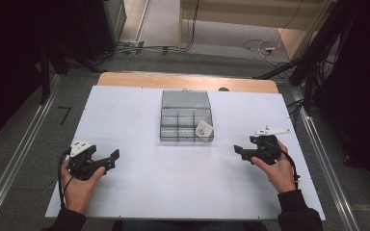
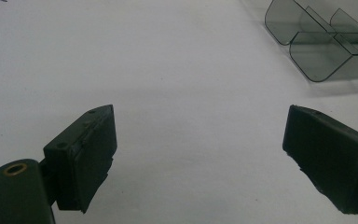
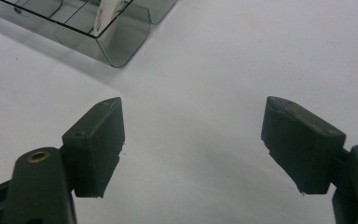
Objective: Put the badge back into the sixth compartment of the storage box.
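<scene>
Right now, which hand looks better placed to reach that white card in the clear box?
Probably the right. The white card leans in the clear box's right-hand corner compartment, on the right gripper's side, jaws open and empty. The left gripper, also open, would have to cross more table.

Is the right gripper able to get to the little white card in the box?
Probably yes. The right gripper is open, the box has its lid back, and bare table lies between it and the white card.

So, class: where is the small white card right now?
In the high view, the white card leans in the front right compartment of the clear divided box, mid-table.
</scene>
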Demonstrator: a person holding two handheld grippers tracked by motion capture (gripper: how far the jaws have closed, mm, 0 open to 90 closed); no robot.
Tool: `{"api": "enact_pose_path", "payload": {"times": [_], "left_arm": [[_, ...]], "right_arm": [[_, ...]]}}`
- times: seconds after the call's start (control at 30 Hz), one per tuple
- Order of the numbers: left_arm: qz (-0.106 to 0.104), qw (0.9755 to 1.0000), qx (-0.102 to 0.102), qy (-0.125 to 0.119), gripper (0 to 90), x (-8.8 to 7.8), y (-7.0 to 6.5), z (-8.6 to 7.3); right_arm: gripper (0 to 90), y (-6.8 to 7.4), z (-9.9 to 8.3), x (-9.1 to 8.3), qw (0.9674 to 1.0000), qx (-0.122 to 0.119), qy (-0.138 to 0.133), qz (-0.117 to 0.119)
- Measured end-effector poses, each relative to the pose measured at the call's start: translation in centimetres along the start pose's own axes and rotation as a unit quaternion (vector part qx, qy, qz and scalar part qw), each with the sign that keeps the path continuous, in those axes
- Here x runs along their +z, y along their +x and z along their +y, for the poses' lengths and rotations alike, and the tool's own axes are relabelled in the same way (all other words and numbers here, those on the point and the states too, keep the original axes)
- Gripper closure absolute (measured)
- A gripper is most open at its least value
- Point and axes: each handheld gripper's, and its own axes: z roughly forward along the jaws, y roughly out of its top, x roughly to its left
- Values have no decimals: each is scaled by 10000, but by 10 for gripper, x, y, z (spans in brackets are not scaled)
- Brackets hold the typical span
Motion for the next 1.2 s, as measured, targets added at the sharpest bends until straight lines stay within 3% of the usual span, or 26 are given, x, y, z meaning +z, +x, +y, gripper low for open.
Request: {"api": "enact_pose_path", "payload": {"times": [1.2], "left_arm": [[-6, 10000, 2, 2, 101, 0, 0, 0]], "right_arm": [[196, -18, -22, -24, 9995, 246, -59, -164]]}}
